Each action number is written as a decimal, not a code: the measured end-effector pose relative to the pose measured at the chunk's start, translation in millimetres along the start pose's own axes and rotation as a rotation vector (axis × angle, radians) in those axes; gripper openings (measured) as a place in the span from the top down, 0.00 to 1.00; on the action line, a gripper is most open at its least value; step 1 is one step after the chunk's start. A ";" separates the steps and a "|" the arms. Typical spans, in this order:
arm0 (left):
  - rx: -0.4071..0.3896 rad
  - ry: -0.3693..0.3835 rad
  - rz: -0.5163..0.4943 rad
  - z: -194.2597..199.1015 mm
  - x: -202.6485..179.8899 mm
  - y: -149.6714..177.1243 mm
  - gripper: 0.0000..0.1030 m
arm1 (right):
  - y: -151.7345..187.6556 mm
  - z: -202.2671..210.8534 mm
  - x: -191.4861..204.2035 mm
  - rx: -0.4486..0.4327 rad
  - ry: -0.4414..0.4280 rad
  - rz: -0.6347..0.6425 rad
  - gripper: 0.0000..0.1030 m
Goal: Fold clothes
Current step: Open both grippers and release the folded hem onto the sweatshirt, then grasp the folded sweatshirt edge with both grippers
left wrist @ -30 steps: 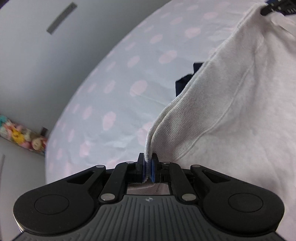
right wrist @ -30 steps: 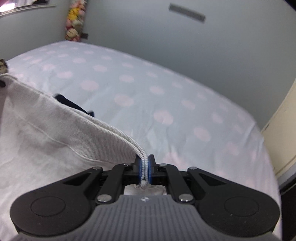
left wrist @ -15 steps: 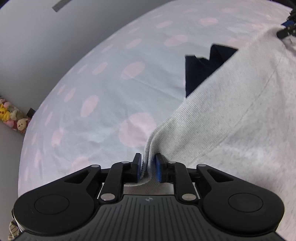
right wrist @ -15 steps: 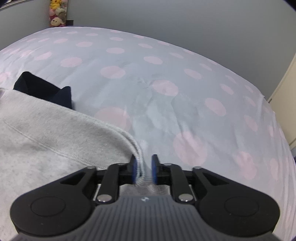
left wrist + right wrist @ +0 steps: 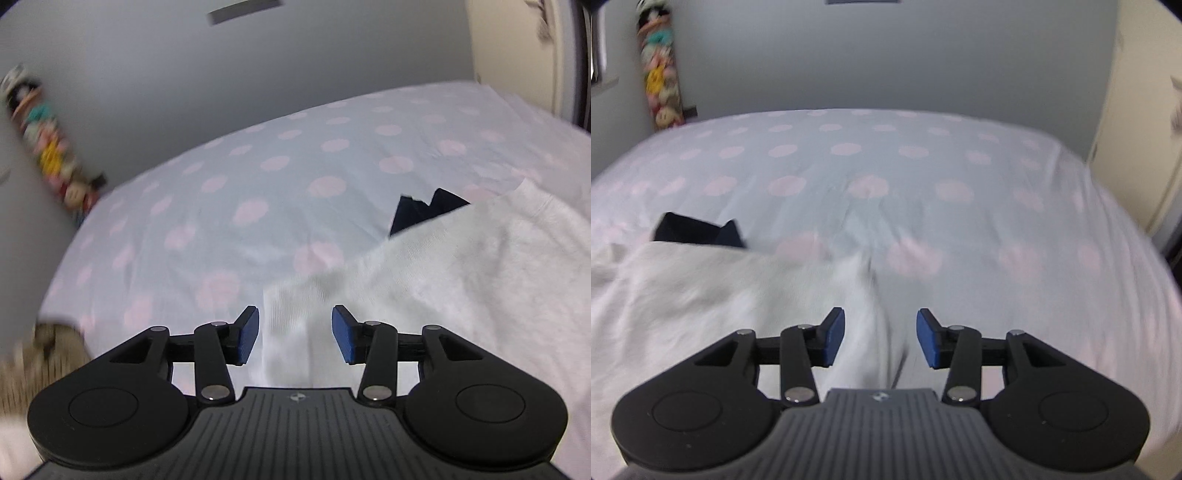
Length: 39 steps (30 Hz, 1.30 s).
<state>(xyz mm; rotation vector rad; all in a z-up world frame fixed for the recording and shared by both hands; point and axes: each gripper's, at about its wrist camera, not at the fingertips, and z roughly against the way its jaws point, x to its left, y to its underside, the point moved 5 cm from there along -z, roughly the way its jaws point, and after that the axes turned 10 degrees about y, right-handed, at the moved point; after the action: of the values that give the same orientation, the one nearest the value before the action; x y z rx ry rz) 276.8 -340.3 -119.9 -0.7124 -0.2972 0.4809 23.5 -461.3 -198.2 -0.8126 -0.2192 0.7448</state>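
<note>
Both grippers have let go since a second ago: the left gripper (image 5: 295, 334) and the right gripper (image 5: 880, 338), then pinched shut on corners of the pale grey garment (image 5: 461, 280), now stand with fingers wide apart and nothing between the pads. That garment, held up off the bed a second ago, now lies spread on the polka-dot bed sheet (image 5: 258, 177), its far edge laid over a dark navy item (image 5: 421, 214) that peeks out just beyond it.

By my reading, one fold or lay-down has just been released, and both views are smeared, so the grippers seem to be in motion. Whether another fold is due I cannot settle: the near part of the garment is hidden under the grippers. Any further fold would call for a fresh grip on an edge or corner.

Open sheet stretches far and to both sides. A wall (image 5: 886, 55) bounds the far side of the bed, and a cream panel (image 5: 1137, 129) stands at far right.
</note>
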 end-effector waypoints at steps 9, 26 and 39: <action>-0.025 -0.057 0.314 55.5 -5.1 105.9 0.58 | 114.6 58.4 -29.7 0.098 -0.093 -0.405 0.46; -0.009 -0.077 0.705 24.3 -30.6 181.1 0.57 | 176.1 42.0 -25.8 0.183 -0.141 -0.595 0.47; -0.009 -0.104 0.745 12.7 14.2 180.1 0.77 | 175.7 29.7 -28.4 0.149 -0.070 -0.564 0.78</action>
<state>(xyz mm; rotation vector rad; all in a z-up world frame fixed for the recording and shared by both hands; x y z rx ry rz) 226.2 -207.9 -232.6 -0.7982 -0.1206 1.2264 -101.4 -383.7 -302.7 -0.5435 -0.4299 0.2527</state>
